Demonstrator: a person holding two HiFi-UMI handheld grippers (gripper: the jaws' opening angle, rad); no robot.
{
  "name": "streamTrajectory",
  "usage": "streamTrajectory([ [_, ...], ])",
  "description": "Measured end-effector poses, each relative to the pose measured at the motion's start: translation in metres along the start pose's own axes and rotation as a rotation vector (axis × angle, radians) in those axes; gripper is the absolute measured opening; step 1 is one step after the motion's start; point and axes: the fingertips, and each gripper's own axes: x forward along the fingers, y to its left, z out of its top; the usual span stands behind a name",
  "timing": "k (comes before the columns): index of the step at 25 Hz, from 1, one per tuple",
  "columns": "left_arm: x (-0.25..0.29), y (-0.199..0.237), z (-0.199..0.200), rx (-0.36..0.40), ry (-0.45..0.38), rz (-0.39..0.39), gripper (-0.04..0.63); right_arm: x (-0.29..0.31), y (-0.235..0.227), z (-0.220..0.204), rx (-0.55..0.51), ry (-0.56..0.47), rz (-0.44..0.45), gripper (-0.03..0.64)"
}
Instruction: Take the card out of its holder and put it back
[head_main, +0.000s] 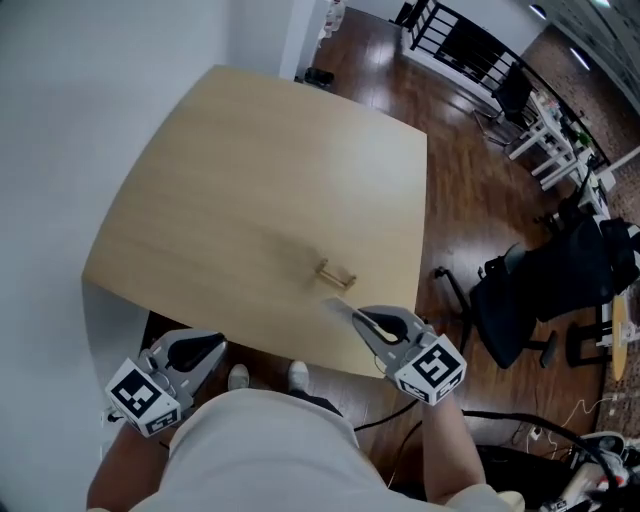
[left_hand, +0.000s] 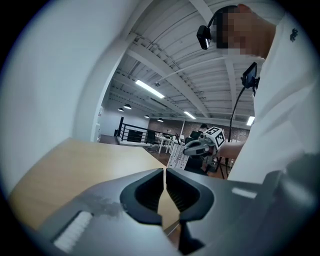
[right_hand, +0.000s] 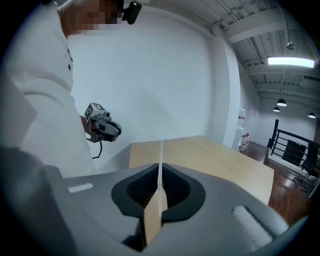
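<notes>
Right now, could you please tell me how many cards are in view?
1. The card is clamped in the right gripper, over the table's near edge, just short of the holder, which looks empty.

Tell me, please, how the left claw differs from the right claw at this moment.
The right claw grips the card; the left claw holds nothing. The right claw reaches over the table near the holder; the left claw hangs off the table's near edge. Both are shut.

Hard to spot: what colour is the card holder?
The card holder is light wood, like the table; clearest in head view.
</notes>
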Motion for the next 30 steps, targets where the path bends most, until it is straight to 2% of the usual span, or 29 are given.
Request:
streamTrajectory([
  [7,0.017,-0.009,0.001,-0.037,-0.012,0.119,0.021,0.019,-0.080,-0.024,0.010,0.008,0.002,0.021],
  [13,0.025,-0.022,0.001,-0.063,-0.021,0.216,0.021,0.036,-0.119,-0.044,0.013,0.024,0.045,0.021],
  [22,0.020,-0.038,-0.012,-0.095,-0.014,0.332,0.021,0.063,-0.137,-0.070,0.006,0.047,0.107,0.021],
  [30,0.016,-0.046,-0.008,-0.092,-0.008,0.375,0.021,0.071,-0.139,-0.083,-0.006,0.057,0.131,0.021],
])
